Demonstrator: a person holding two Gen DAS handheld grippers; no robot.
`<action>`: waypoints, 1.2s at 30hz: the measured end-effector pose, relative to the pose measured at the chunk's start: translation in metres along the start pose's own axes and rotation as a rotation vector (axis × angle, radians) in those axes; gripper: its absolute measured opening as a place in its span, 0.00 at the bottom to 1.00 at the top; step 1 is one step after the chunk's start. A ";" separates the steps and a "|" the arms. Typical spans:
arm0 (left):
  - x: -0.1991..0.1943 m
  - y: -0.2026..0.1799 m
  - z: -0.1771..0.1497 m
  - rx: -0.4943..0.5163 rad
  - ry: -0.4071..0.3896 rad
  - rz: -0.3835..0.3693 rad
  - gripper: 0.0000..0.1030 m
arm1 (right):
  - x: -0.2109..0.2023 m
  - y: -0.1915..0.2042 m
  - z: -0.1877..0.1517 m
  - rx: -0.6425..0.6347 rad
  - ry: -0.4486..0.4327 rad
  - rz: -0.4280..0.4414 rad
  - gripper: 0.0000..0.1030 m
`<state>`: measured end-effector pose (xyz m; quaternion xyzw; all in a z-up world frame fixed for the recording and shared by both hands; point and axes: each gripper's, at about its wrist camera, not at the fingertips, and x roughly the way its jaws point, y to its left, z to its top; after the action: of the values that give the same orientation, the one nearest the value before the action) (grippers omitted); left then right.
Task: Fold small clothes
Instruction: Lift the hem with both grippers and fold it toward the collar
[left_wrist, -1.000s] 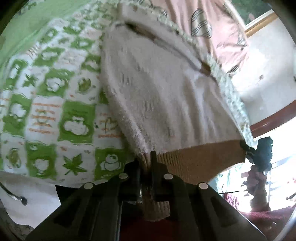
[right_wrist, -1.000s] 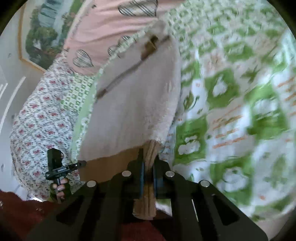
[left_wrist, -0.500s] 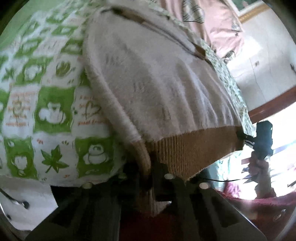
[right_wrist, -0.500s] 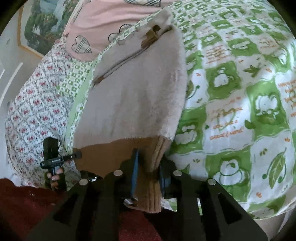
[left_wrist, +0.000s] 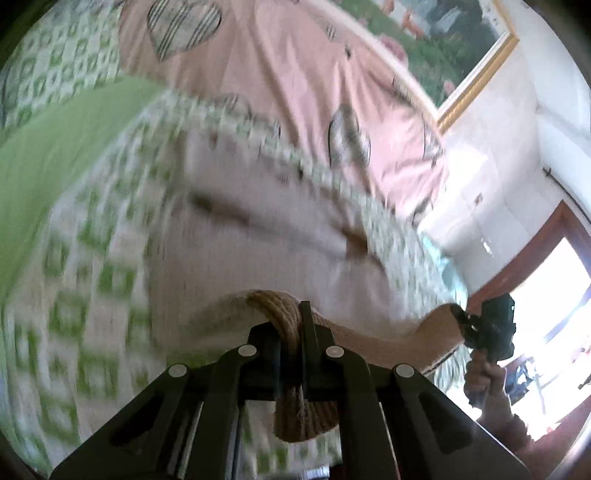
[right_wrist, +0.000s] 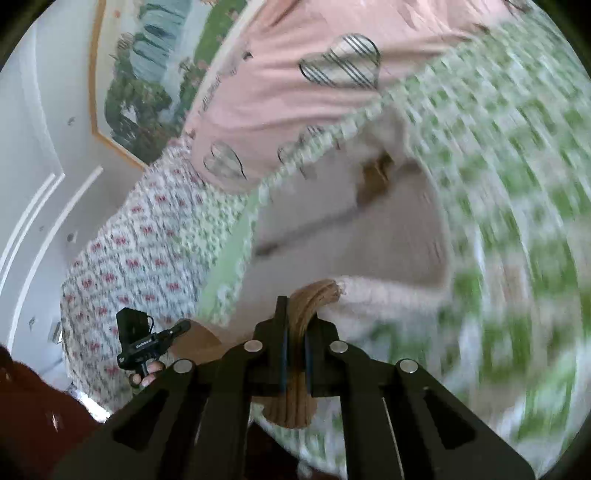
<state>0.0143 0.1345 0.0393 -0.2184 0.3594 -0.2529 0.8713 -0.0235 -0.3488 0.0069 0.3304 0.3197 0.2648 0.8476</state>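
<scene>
The left gripper (left_wrist: 295, 332) and right gripper (right_wrist: 295, 332) each pinch the brown ribbed hem (left_wrist: 291, 417) of a fuzzy cream sweater (left_wrist: 266, 236). The blurred sweater fills mid-frame on a green-patterned bedspread (right_wrist: 517, 184).

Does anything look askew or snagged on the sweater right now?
Nothing stands out. Left gripper and right gripper each pinch a corner of the tan ribbed hem of the pale fuzzy sweater, which lies over the green-patterned bedspread. Motion blur hides fine detail.
</scene>
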 end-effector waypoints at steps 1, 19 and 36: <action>0.005 -0.002 0.015 0.011 -0.031 0.002 0.05 | 0.008 0.001 0.013 -0.004 -0.016 0.002 0.07; 0.193 0.066 0.191 -0.030 -0.052 0.168 0.06 | 0.182 -0.071 0.194 0.004 -0.053 -0.275 0.07; 0.205 0.040 0.115 -0.034 0.108 0.056 0.53 | 0.170 -0.047 0.140 -0.129 0.015 -0.308 0.33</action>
<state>0.2356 0.0663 -0.0148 -0.2091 0.4162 -0.2338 0.8535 0.1996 -0.3213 -0.0088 0.2205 0.3552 0.1542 0.8952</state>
